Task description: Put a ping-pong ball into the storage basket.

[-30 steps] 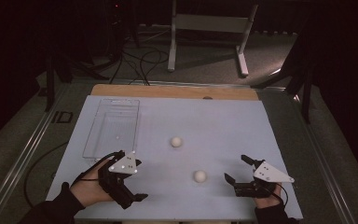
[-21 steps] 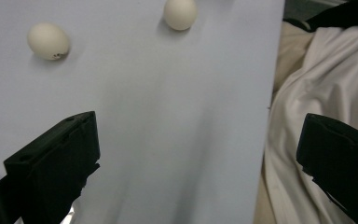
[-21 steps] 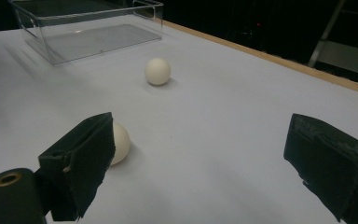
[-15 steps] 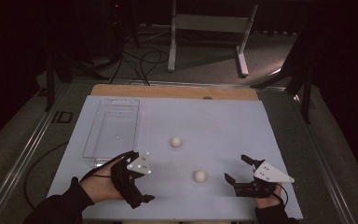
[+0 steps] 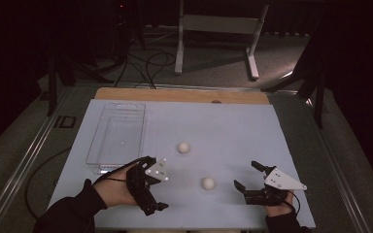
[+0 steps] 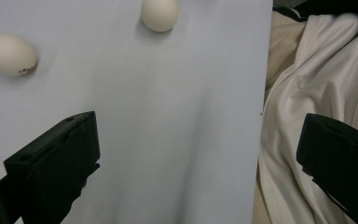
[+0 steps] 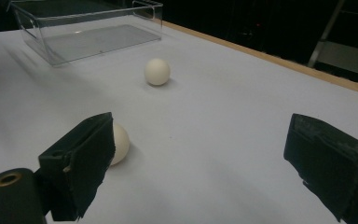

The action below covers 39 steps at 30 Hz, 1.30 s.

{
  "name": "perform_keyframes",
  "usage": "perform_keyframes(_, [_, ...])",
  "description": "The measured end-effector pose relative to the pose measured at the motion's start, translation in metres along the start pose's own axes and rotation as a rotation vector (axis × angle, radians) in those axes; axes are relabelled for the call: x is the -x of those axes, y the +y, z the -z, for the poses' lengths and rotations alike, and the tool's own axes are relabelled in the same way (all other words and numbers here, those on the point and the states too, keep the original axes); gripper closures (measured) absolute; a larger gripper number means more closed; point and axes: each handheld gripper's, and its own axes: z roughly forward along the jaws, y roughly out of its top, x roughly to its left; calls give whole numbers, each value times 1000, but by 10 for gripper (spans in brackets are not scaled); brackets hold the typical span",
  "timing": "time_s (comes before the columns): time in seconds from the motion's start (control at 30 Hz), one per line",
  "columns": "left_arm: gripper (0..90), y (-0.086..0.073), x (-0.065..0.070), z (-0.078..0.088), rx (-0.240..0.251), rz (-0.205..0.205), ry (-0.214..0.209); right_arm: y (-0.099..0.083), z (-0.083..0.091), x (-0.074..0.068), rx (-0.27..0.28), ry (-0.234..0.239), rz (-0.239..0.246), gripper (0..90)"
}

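Note:
Two white eggs lie on the pale blue table sheet: a far egg (image 5: 183, 147) near the middle and a near egg (image 5: 208, 183) toward the front. My left gripper (image 5: 158, 182) is open, held sideways at the front left, a short way left of the near egg. In the left gripper view both eggs (image 6: 10, 55) (image 6: 160, 14) lie ahead of its wide-apart jaws (image 6: 198, 135). My right gripper (image 5: 245, 174) is open at the front right, just right of the near egg. In the right gripper view the near egg (image 7: 119, 143) is half hidden behind the left jaw, and the far egg (image 7: 157, 71) lies beyond the right gripper (image 7: 200, 140).
A clear plastic tray (image 5: 116, 136) (image 7: 88, 28) sits empty at the table's back left. A wooden strip (image 5: 184, 95) borders the far edge. White cloth (image 6: 317, 79) hangs past the sheet's near edge. A metal stand (image 5: 218, 24) and cables are on the floor behind.
My left gripper has moved right toward the near egg and turned sideways. The right gripper and both eggs have stayed put.

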Motion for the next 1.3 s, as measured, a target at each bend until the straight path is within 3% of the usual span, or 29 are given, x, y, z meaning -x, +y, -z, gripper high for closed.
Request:
perform_keyframes(0.7, [2,31,-4,-21,-47,-53,-31,0,0,0,-2,-1,-4,86])
perform_keyframes(1.3, [3,56,-8,-40,-54,-86,-52,-1,-1,0,-1,0,-6,87])
